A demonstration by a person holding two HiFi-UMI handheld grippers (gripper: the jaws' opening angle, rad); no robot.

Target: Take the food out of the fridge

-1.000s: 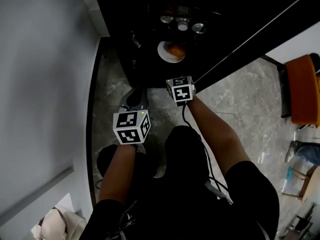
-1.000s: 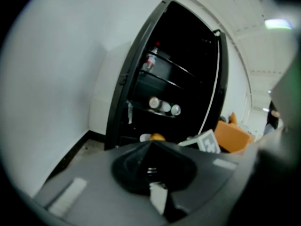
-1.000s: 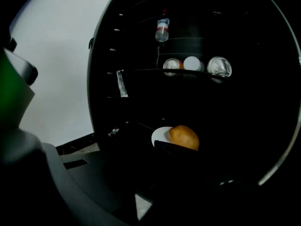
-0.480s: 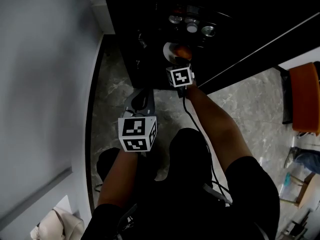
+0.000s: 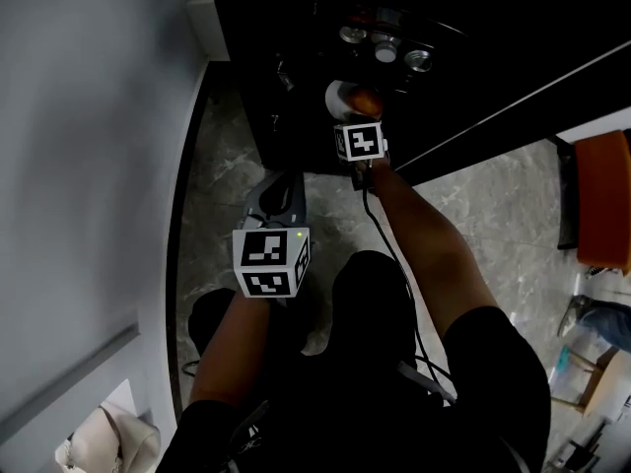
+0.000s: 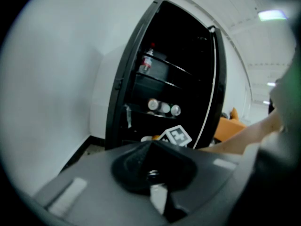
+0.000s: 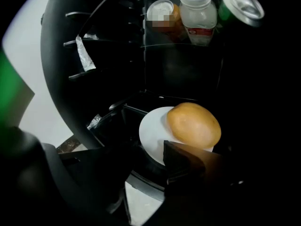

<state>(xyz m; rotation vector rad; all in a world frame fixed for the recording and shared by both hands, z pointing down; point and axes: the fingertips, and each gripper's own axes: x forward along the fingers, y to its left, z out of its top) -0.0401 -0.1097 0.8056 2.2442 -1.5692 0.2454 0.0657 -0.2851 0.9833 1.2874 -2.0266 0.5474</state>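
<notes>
A golden bun (image 7: 194, 124) lies on a white plate (image 7: 151, 134) on a low shelf of the dark open fridge (image 5: 286, 28). My right gripper (image 7: 141, 150) reaches into the fridge at the plate, and its jaws have just been opening. They stand open, with the plate's near rim between them and one dark finger (image 7: 188, 160) just under the bun; neither pad presses on it. In the head view the right gripper (image 5: 356, 118) hides part of the plate (image 5: 338, 93). My left gripper (image 5: 279, 197) hovers shut and empty over the floor in front of the fridge.
Several cans and bottles (image 7: 197, 13) stand on the shelf above the plate; the cans and bottles (image 5: 385, 49) show from above too. The open fridge door (image 5: 513, 92) juts out at the right. An orange chair (image 5: 603, 200) stands beyond it. A white wall (image 5: 89, 166) runs along the left.
My right gripper has moved forward and down into the fridge, up to the plate. The left gripper has kept its place.
</notes>
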